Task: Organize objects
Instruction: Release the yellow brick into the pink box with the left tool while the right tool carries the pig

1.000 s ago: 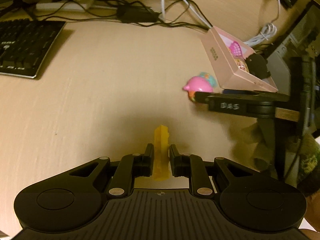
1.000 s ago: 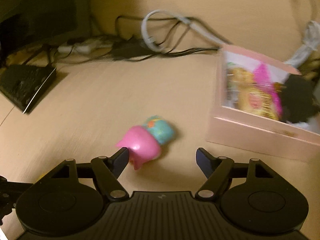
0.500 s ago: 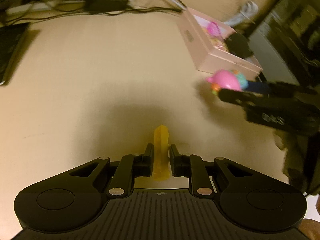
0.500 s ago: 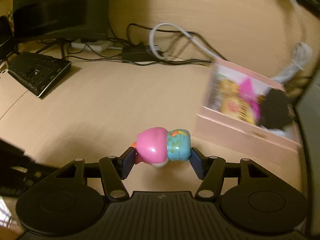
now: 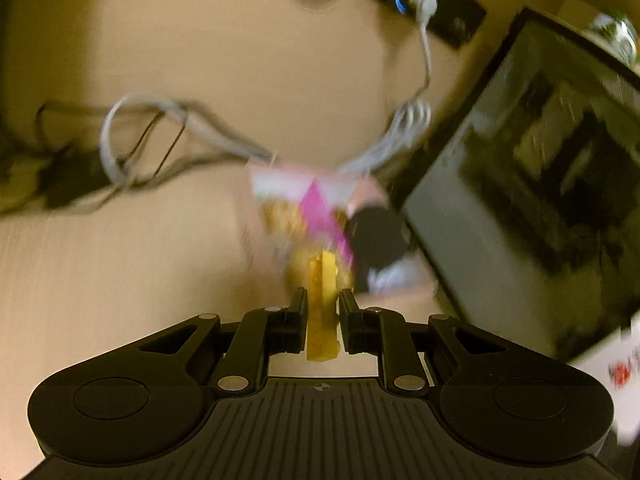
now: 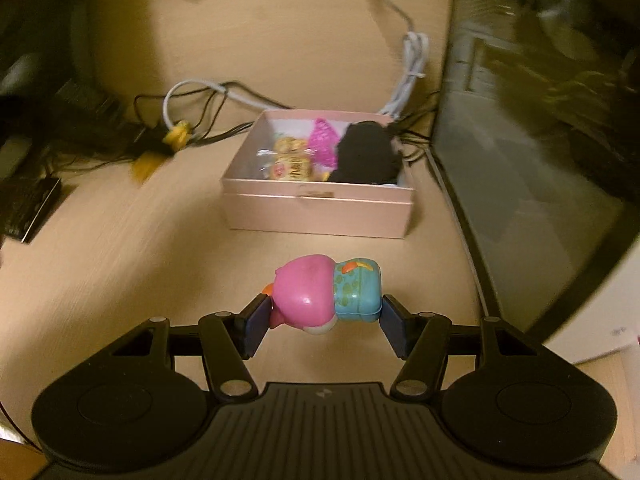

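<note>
The right tongs (image 6: 324, 316) grip a pink and teal toy (image 6: 329, 294) sideways, raised above the table (image 6: 120, 264) just in front of an open pink box (image 6: 318, 210) holding snacks. The left tongs (image 5: 323, 312) clamp a thin yellow piece (image 5: 322, 308), blurred, near the same box

Bare desk (image 6: 132, 248) before pink box (image 6: 320, 212), glass case (image 6: 532, 184) crowding right, cables (image 6: 208, 96) behind left

One pink box (image 6: 318, 216), one pink-and-teal toy (image 6: 328, 294), one yellow piece (image 5: 322, 304), two claws (image 5: 322, 312) (image 6: 324, 326)
</note>
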The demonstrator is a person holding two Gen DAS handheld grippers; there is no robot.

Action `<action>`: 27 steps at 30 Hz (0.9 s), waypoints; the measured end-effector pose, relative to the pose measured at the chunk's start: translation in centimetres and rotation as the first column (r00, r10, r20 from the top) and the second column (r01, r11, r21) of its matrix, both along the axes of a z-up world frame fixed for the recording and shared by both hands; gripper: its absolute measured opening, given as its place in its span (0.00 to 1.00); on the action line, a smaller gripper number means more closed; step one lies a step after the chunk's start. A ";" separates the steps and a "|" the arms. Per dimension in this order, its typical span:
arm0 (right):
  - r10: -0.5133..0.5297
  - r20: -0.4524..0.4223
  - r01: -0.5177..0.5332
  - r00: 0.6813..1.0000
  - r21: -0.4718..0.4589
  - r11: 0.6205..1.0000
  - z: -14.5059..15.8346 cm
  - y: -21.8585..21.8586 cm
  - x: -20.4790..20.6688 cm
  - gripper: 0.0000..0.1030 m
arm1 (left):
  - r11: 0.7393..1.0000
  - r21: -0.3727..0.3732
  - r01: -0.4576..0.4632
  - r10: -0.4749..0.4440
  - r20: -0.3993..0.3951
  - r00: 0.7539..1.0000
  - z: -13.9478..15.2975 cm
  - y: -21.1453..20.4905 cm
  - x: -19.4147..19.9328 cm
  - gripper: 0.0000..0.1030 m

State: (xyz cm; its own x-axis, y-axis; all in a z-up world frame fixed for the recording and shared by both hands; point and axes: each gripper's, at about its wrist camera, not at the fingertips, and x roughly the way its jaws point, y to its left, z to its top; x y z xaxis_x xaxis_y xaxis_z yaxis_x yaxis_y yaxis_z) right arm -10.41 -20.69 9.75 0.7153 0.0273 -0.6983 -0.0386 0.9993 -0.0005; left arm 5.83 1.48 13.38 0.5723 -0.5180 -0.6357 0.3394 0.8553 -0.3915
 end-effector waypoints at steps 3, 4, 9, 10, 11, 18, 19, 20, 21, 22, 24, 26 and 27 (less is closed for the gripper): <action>-0.025 0.012 0.024 1.000 0.020 1.000 0.1 -0.9 -0.8 0.58 | 0.997 -0.061 -0.044 0.043 -0.007 0.999 0.1 -1.9 3.1 0.19; -0.028 0.016 0.027 0.999 0.021 0.999 0.0 -1.1 -1.0 0.58 | 0.995 -0.078 -0.057 0.056 -0.023 0.998 -0.1 -2.4 4.0 0.19; -0.033 0.028 0.033 0.999 0.010 0.999 -0.5 -2.0 -1.9 0.58 | 0.990 -0.085 -0.109 0.107 -0.037 0.994 -1.9 -3.0 5.7 0.20; -0.035 0.023 0.035 0.999 0.015 0.999 -0.7 -2.2 -1.9 0.58 | 0.989 -0.087 -0.117 0.115 -0.026 0.993 -2.1 -2.9 5.5 0.20; -0.038 0.018 0.038 0.999 0.021 0.999 -0.8 -2.5 -1.9 0.58 | 0.988 -0.090 -0.124 0.123 -0.025 0.992 -2.3 -2.6 5.2 0.20; -0.028 -0.023 0.030 0.999 0.065 0.997 -1.9 -3.4 0.3 0.58 | 0.998 0.011 -0.067 0.068 -0.074 0.995 -4.8 0.4 0.0 0.20; -0.020 -0.019 0.021 1.000 0.059 0.998 -1.9 -3.3 1.0 0.58 | 0.998 0.042 -0.055 0.059 -0.080 0.995 -5.3 0.9 -1.0 0.20; -0.013 -0.013 0.014 1.000 0.050 0.999 -1.8 -3.1 1.7 0.58 | 0.997 0.069 -0.044 0.050 -0.088 0.995 -6.0 1.3 -2.1 0.20; -0.005 -0.003 0.005 1.000 0.043 0.999 -1.5 -3.0 2.5 0.58 | 0.995 0.092 -0.033 0.042 -0.102 0.994 -6.7 1.9 -3.2 0.20; 0.005 0.011 -0.006 1.000 0.039 0.999 -1.1 -2.9 3.5 0.58 | 0.994 0.107 -0.027 0.040 -0.116 0.992 -7.3 2.5 -4.1 0.20; 0.026 0.047 -0.027 0.999 0.038 0.999 -0.1 -2.6 5.7 0.58 | 0.992 0.117 -0.039 0.056 -0.147 0.988 -8.4 3.6 -5.9 0.20; 0.039 0.086 -0.042 0.996 0.034 0.999 0.8 -2.2 7.9 0.58 | 0.993 0.103 -0.065 0.083 -0.178 0.981 -9.2 4.8 -7.4 0.20; 0.044 0.112 -0.047 0.993 0.026 0.999 1.4 -1.8 9.5 0.58 | 0.992 0.092 -0.082 0.099 -0.192 0.976 -9.5 5.3 -8.1 0.20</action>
